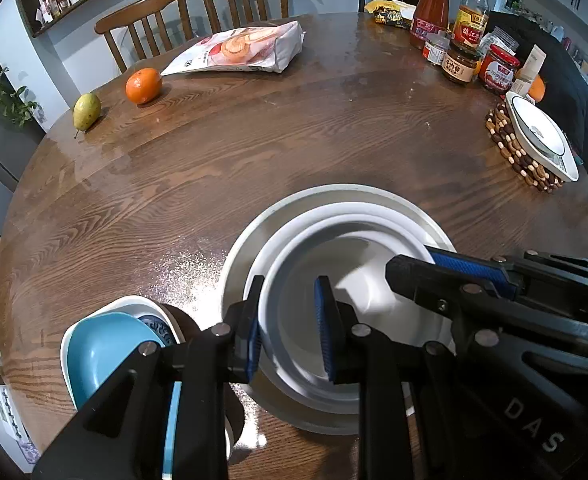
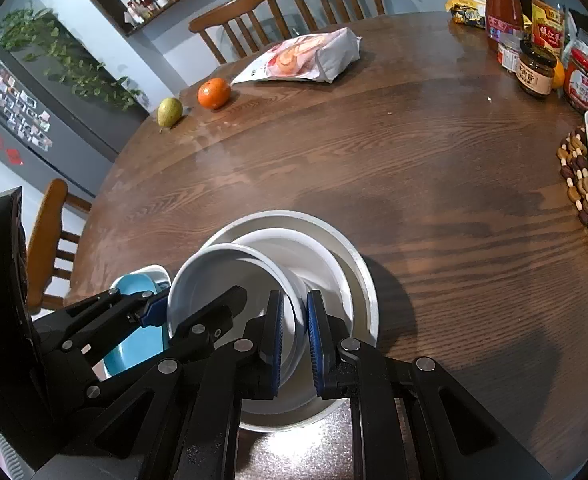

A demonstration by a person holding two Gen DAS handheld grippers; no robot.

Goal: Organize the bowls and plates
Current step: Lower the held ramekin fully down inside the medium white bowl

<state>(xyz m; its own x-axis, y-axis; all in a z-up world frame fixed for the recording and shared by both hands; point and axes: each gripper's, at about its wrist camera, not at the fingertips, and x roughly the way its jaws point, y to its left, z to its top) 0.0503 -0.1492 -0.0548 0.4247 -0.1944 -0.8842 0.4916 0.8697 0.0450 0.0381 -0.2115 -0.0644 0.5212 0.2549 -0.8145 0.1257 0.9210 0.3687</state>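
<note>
Both grippers' fingers [image 1: 328, 332] [image 2: 316, 340] clamp opposite rims of white bowl [image 1: 342, 280] nested in plates [image 1: 238, 264].

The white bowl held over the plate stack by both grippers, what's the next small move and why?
Probably lower it straight down. The left gripper and right gripper each pinch the white bowl's rim on opposite sides, and it sits tilted over the stacked plates, so easing it level should nest it.

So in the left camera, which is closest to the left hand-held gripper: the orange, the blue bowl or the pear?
1. Blue bowl, just left of the left hand-held gripper.
2. Orange, far left.
3. Pear, beside it; nearly tied.
</note>
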